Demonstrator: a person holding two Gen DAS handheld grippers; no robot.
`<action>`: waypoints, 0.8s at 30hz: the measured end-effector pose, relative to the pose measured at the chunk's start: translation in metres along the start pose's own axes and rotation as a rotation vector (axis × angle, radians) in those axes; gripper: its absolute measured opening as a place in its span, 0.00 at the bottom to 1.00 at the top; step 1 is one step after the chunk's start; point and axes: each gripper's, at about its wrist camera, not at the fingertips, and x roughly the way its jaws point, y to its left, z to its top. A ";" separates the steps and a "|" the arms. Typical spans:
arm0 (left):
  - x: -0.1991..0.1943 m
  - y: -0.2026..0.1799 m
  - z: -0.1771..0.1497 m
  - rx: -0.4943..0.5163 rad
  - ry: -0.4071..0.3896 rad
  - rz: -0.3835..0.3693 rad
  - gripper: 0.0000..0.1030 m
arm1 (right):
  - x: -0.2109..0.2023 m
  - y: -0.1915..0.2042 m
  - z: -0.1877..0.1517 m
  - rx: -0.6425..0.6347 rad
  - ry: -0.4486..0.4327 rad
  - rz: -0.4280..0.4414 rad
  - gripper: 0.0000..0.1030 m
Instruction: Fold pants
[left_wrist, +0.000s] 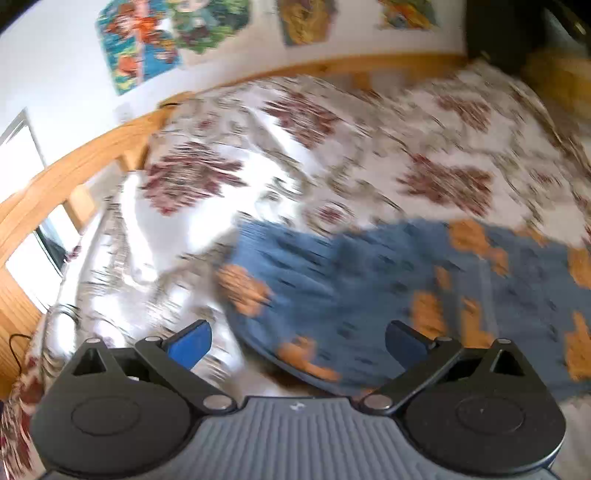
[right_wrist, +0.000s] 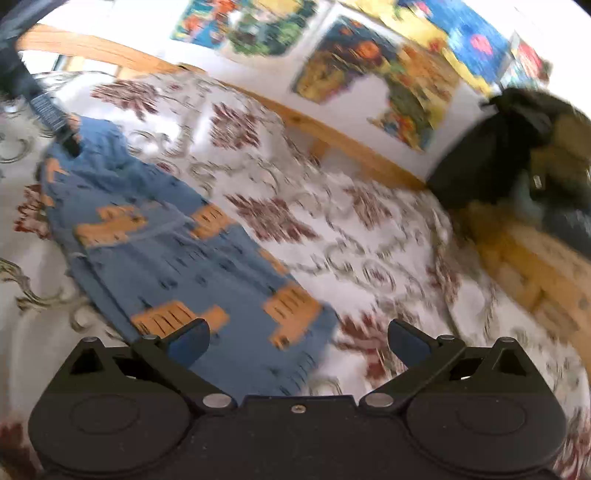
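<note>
1. Nearest in each wrist view sits the black body of a gripper, and both pictures are smeared by motion blur.
2. Left gripper (left_wrist: 298, 345): its two blue-padded fingers (left_wrist: 190, 345) stand wide apart with nothing between them, above the near edge of the pants.
3. Right gripper (right_wrist: 298, 341): its fingers (right_wrist: 408, 343) are likewise spread wide and empty, over the near end of the pants and the bedspread beside it.
4. Blue fabric pants with orange patches and small dark marks (left_wrist: 369, 288) lie spread flat on the bed; in the right wrist view they (right_wrist: 159, 236) run as a long strip from just ahead of the fingers away to the upper left.
5. At the far end of that strip, a dark ribbed object (right_wrist: 50, 109) shows at the pants' edge; whether it touches the cloth cannot be told.
6. Under the pants lies a white bedspread with dark red flowers and grey scrolls (left_wrist: 332, 147), covering the whole bed.
7. Beyond the bedspread runs a light wooden bed frame rail (left_wrist: 74, 166).
8. At the far right corner of the bed sits a dark pile of bags or clothing (right_wrist: 517, 147), too blurred to identify.
9. Farthest is a white wall with colourful pictures (right_wrist: 380, 81) pinned on it.
</note>
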 end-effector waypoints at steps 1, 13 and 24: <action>0.003 0.011 0.004 -0.025 -0.020 0.001 1.00 | -0.002 0.004 0.004 -0.017 -0.020 -0.003 0.99; 0.068 0.084 0.017 -0.272 -0.064 -0.248 0.89 | 0.027 0.041 0.040 -0.007 -0.023 0.200 0.99; 0.077 0.094 0.017 -0.340 -0.011 -0.246 0.42 | 0.045 0.062 0.036 -0.059 0.003 0.211 0.99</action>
